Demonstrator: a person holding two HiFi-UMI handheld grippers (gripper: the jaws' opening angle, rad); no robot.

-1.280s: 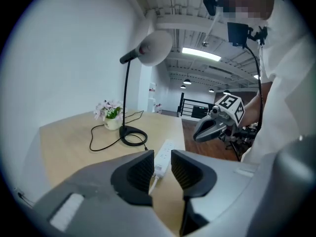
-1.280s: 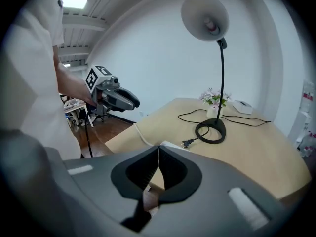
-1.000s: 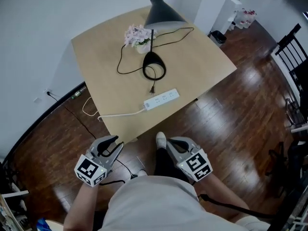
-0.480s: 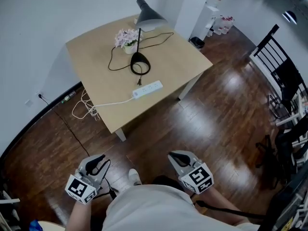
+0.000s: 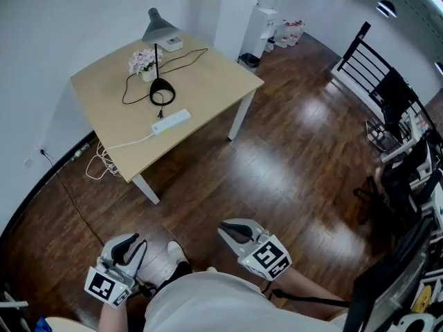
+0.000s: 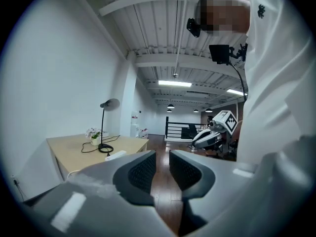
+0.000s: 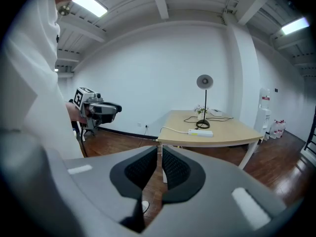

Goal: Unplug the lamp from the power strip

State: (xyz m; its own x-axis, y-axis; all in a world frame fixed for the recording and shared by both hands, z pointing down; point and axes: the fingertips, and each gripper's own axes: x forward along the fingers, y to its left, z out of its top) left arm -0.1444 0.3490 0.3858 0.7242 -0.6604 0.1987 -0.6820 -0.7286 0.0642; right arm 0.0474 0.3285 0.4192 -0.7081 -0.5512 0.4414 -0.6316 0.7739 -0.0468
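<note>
The black desk lamp [image 5: 158, 32] stands on the wooden table [image 5: 208, 75] far ahead, its base [image 5: 162, 88] near the white power strip [image 5: 171, 121]. The lamp's cord end lies by the strip; whether it sits in a socket is too small to tell. Lamp [image 6: 104, 127] and strip [image 7: 200, 132] also show small and distant in the gripper views. Both grippers hang low by the person's body, well away from the table. My left gripper [image 5: 131, 243] [image 6: 162, 154] has its jaws closing, a gap left and nothing between them. My right gripper [image 5: 225, 228] [image 7: 159, 149] is shut and empty.
A pot of pink flowers [image 5: 144, 62] and a small white box [image 5: 173, 43] share the table. A white cable [image 5: 97, 164] trails from the strip to the floor by the wall. A water dispenser [image 5: 266, 5] and black railing [image 5: 367, 54] stand beyond dark wooden floor.
The person has backed away from the table, which now looks smaller and farther off. Both grippers dropped lower and nearer the body. The left jaws have narrowed.
</note>
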